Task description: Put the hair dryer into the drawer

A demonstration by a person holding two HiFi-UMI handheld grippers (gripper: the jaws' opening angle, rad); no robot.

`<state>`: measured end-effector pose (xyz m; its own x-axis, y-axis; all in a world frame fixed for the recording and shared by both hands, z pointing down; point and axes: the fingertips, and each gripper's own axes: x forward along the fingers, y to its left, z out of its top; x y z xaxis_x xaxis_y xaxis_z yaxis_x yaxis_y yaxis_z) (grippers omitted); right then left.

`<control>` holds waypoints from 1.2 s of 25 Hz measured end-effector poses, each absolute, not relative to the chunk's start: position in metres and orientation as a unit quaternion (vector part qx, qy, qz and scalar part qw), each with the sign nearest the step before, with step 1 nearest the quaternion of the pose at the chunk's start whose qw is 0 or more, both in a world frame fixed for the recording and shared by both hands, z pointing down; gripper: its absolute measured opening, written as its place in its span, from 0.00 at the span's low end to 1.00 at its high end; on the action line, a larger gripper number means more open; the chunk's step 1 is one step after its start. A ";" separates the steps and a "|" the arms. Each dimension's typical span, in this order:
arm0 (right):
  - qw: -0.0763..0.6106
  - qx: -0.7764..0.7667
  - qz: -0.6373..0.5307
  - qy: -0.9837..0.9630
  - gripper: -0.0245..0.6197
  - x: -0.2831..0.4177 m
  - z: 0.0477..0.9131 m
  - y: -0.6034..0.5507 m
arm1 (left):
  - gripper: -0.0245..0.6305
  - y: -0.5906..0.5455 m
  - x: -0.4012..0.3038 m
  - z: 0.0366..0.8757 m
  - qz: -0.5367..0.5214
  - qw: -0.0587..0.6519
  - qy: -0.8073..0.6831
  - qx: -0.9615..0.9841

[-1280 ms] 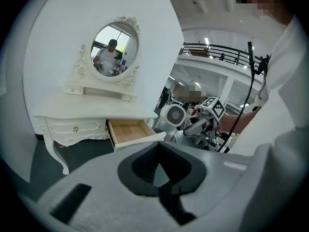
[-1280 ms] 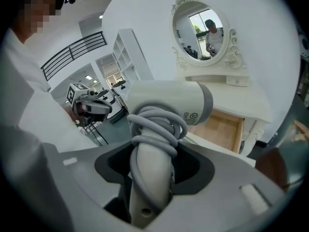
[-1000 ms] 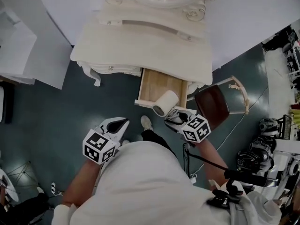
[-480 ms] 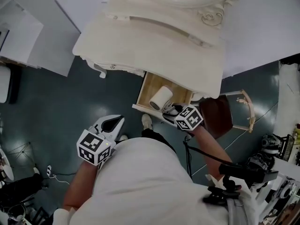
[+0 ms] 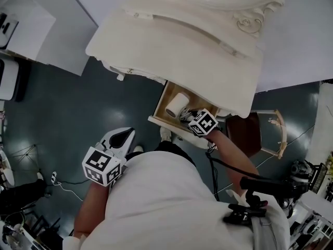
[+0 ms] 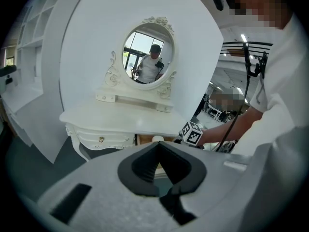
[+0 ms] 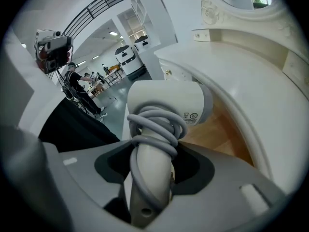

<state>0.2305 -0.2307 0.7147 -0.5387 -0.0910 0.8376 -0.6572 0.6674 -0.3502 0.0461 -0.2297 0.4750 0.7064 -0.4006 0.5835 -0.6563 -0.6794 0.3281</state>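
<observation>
Right gripper point(image 7: 149, 175): clamped wide on the handle of the hair dryer point(image 7: 164, 108), with the grey cord point(image 7: 157, 129) wound round that handle just above the pads. Barrel out ahead of the jaws, over the wooden floor of the open drawer point(image 7: 219, 129) at centre right of the right gripper view. In the head view, just above centre: dryer barrel inside the drawer's outline, close under the front edge of the dressing table point(image 5: 177, 46). Resting on the wood or hanging above it: cannot tell. Left gripper point(image 5: 126, 135), lower left of the head view: pinched together on nothing, well apart from the drawer.

To do the placing well:
- Lower slowly until barrel and handle lie flat on the wood.
- Slip the barrel in under the tabletop edge without knocking it.
- Clear the drawer's front rim with the handle end.
- Tuck every cord loop inside.
- Part the pads only once the weight sits down, then draw straight back.
</observation>
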 end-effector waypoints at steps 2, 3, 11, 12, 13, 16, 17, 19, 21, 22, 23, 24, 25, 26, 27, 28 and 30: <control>0.428 0.228 0.336 -0.807 0.39 0.230 0.723 -0.238 | 0.04 -0.230 0.045 0.476 0.241 0.270 -0.306 0.880; 0.431 0.227 0.337 -0.806 0.39 0.230 0.727 -0.240 | 0.04 -0.230 0.044 0.477 0.242 0.272 -0.310 0.878; 0.446 0.246 0.337 -0.792 0.39 0.238 0.755 -0.262 | 0.04 -0.238 0.038 0.478 0.247 0.277 -0.332 0.867; 0.446 0.249 0.337 -0.791 0.39 0.238 0.758 -0.265 | 0.04 -0.239 0.038 0.479 0.247 0.278 -0.334 0.866; 0.446 0.251 0.336 -0.790 0.39 0.238 0.761 -0.268 | 0.04 -0.239 0.037 0.479 0.248 0.278 -0.335 0.865; 0.447 0.257 0.332 -0.790 0.39 0.237 0.768 -0.275 | 0.04 -0.241 0.037 0.479 0.252 0.279 -0.336 0.863; 0.447 0.261 0.330 -0.790 0.39 0.237 0.770 -0.278 | 0.04 -0.241 0.037 0.478 0.254 0.279 -0.337 0.863; 0.447 0.269 0.325 -0.789 0.39 0.238 0.774 -0.284 | 0.04 -0.243 0.038 0.478 0.256 0.279 -0.337 0.862; 0.447 0.277 0.321 -0.787 0.39 0.240 0.778 -0.290 | 0.04 -0.245 0.039 0.478 0.259 0.279 -0.336 0.861; 0.447 0.281 0.320 -0.786 0.39 0.241 0.780 -0.293 | 0.04 -0.246 0.039 0.479 0.260 0.279 -0.336 0.861; 0.447 0.285 0.320 -0.785 0.39 0.242 0.781 -0.294 | 0.04 -0.247 0.039 0.478 0.261 0.279 -0.336 0.861; 0.447 0.288 0.319 -0.785 0.39 0.243 0.782 -0.296 | 0.04 -0.247 0.040 0.478 0.262 0.280 -0.336 0.861; 0.447 0.291 0.318 -0.784 0.39 0.244 0.783 -0.296 | 0.04 -0.247 0.040 0.478 0.262 0.280 -0.336 0.860; 0.448 0.293 0.316 -0.783 0.39 0.245 0.785 -0.297 | 0.04 -0.247 0.040 0.477 0.263 0.281 -0.336 0.859; 0.448 0.296 0.315 -0.783 0.39 0.246 0.786 -0.298 | 0.04 -0.248 0.039 0.478 0.264 0.282 -0.337 0.859; 0.448 0.299 0.313 -0.783 0.39 0.246 0.788 -0.299 | 0.04 -0.248 0.039 0.478 0.265 0.282 -0.337 0.858; 0.446 0.306 0.309 -0.782 0.39 0.246 0.792 -0.302 | 0.04 -0.248 0.038 0.479 0.269 0.282 -0.337 0.857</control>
<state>0.2459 -0.3022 0.7916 -0.4150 -0.2026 0.8870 -0.7541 0.6220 -0.2108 0.0380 -0.2477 0.4793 0.6279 -0.4263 0.6511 -0.7297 -0.6135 0.3020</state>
